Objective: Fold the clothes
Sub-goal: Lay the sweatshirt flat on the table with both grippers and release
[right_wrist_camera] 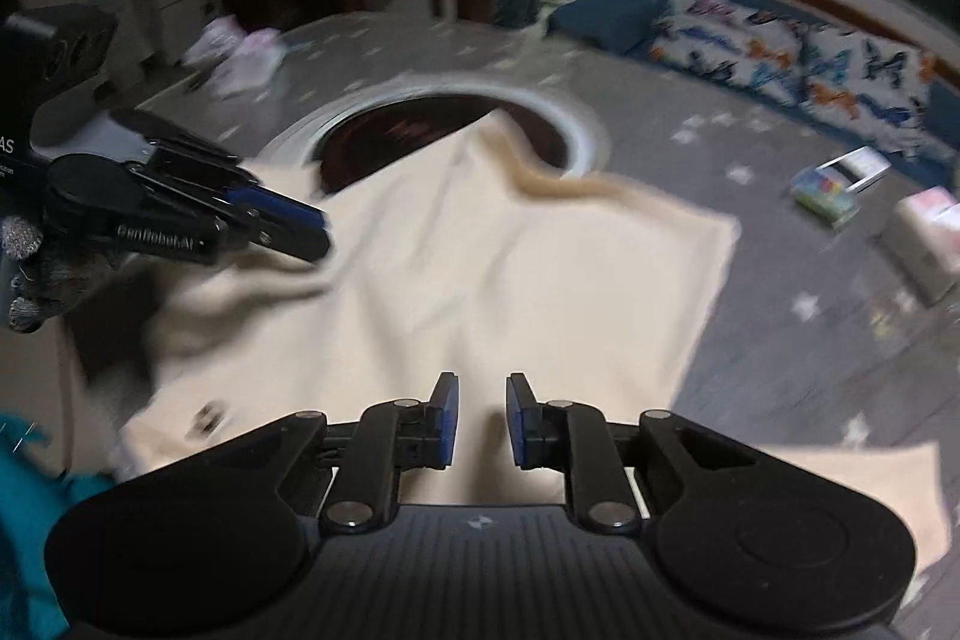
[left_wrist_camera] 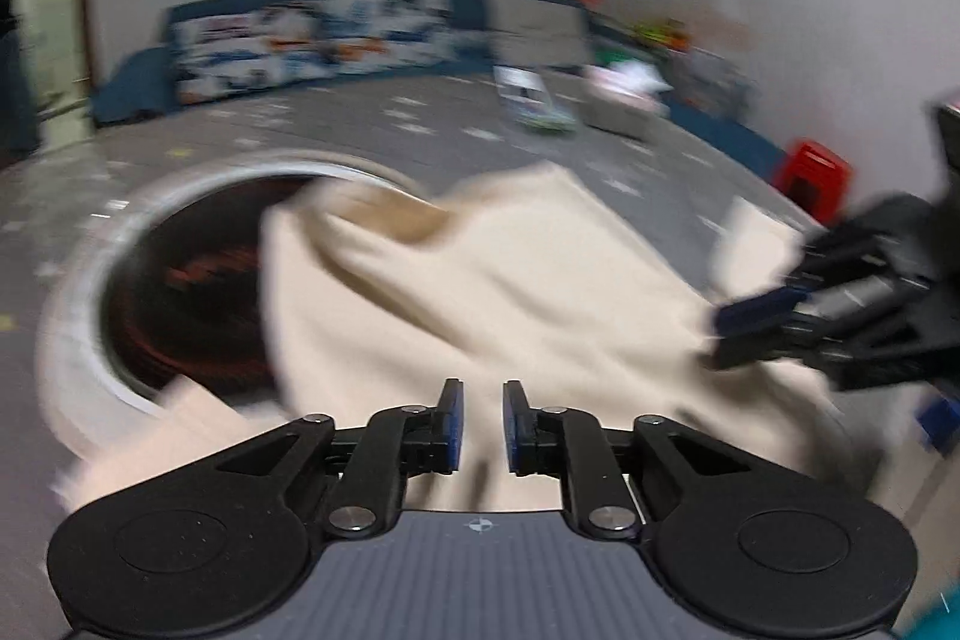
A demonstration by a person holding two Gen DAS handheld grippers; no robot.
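Nearest, taking the cream garment (left_wrist_camera: pixel 480 292) as landmark throughout:

1. Left gripper (left_wrist_camera: pixel 482 427) — hovers over the garment's near edge; its blue-padded fingers (left_wrist_camera: pixel 451 424) stand apart with cloth visible in the gap, clamped on nothing. Seen from the right wrist view it reaches in at the garment's left side (right_wrist_camera: pixel 300 226), and there blur leaves its jaws unreadable. Probably poised to take an edge.

2. Right gripper (right_wrist_camera: pixel 482 424) — likewise above the garment's near hem, fingers parted, gripping nothing. From the left wrist view it sits at the garment's right edge (left_wrist_camera: pixel 738 334), too smeared to read.

3. Cream garment — lies spread but rumpled on the grey star-patterned surface (right_wrist_camera: pixel 780 250), a tan collar band (right_wrist_camera: pixel 564 187) at its far end, one corner flat to the right. Not yet folded, by my judgement; spreading seems the step in hand.

4. Round white-rimmed opening (right_wrist_camera: pixel 588 130) — just beyond the garment, whose far edge partly drapes over it; dark red inside.

5. Small boxes (right_wrist_camera: pixel 831 190) — well right of the garment.

6. Butterfly-print cushions (right_wrist_camera: pixel 798 52) — far beyond, against the wall.

7. Teal cloth (right_wrist_camera: pixel 30 520) — near left of the garment.
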